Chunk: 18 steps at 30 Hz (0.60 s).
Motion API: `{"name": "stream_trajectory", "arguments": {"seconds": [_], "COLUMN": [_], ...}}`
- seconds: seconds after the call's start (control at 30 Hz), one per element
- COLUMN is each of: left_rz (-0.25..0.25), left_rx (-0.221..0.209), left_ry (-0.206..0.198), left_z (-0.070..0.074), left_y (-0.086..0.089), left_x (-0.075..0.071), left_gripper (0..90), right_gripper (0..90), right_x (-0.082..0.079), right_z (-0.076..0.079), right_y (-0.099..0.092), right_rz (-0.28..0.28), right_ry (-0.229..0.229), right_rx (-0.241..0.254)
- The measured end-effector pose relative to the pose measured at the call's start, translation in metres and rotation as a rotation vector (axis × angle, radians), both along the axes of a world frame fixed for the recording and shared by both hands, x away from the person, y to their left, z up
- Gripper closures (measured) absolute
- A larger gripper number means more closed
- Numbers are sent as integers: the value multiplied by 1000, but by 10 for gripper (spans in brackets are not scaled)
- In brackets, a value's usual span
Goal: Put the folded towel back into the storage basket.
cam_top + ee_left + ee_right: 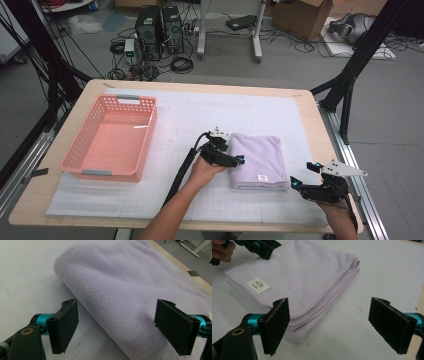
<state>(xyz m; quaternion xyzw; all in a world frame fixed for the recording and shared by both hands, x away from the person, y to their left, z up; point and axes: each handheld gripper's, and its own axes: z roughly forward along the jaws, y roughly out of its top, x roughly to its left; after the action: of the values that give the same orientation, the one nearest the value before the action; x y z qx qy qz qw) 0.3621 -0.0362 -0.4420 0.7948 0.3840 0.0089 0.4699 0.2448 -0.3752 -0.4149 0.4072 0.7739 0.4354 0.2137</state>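
folded towel [257, 160] long axis front-back; both hand-held grippers wide, empty

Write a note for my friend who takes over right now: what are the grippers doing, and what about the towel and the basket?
Left gripper: open, at the folded edge of the folded lavender towel, no grip yet.
Right gripper: open, holds nothing, just off the towel's near right corner.
The towel lies folded on the white mat.
The pink basket stands empty to the left.
Done: the towel is folded.
Left, probably: grasp the towel and move it into the basket.
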Motion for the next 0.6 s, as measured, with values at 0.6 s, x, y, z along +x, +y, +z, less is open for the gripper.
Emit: {"name": "stream_trajectory", "arguments": {"seconds": [0.6], "left_rz": [-48], "left_rx": [25], "left_ry": [10], "left_z": [-8], "left_y": [-11], "left_x": [-2], "left_gripper": [476], "right_gripper": [162], "right_x": [1], "right_z": [-1], "right_y": [-1], "right_rz": [6], "right_ry": [3], "right_rx": [10]}}
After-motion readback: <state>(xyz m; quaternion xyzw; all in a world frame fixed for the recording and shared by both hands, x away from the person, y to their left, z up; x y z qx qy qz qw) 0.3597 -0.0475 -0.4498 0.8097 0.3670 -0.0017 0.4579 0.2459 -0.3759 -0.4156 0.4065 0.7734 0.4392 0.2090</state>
